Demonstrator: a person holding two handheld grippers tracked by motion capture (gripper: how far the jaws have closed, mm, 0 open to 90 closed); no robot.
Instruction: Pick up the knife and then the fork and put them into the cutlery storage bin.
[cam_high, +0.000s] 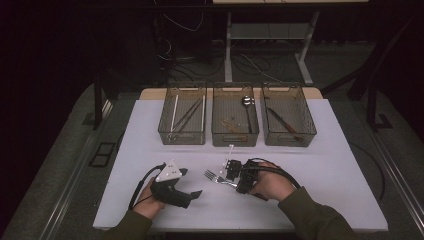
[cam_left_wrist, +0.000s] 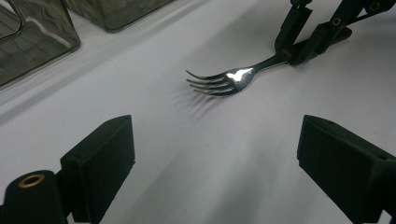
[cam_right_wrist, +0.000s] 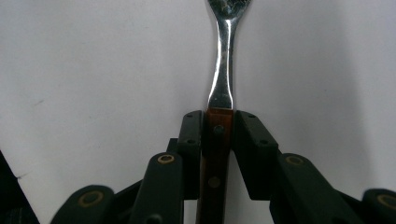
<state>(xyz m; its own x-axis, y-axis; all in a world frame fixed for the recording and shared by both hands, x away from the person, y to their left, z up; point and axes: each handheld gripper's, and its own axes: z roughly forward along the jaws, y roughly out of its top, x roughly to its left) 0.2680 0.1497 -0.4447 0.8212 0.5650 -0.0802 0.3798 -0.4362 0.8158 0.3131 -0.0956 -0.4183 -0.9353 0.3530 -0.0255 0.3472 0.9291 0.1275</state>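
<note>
— White tabletop (cam_high: 320, 165), dark room around it. What sits on it in the high view?

— Three wire baskets (cam_high: 235, 116) in a row along the far edge, cutlery inside them. Nearer the front edge, about midway across, a fork (cam_high: 214, 177) lies with its tines toward the left side. The right gripper (cam_high: 234, 175) is at its handle end; the left gripper (cam_high: 192, 183) rests toward the front left, well apart from the fork.

— And the left gripper view?

— Its two black fingers (cam_left_wrist: 100, 154) stand spread wide with only bare tabletop between them. The fork (cam_left_wrist: 229, 78) lies beyond them, tines pointing left, and the right gripper (cam_left_wrist: 299, 49) has the handle end at the top right.

— Is that grip clear in the right gripper view?

— Yes. The brown wooden handle (cam_right_wrist: 216, 154) runs straight up the middle, a finger (cam_right_wrist: 192, 140) pressed against each side, so the jaws pinch it just below where the steel neck begins. The fork (cam_right_wrist: 223, 65) neck rises past the fingertips toward the top edge, lying over the tabletop.
</note>
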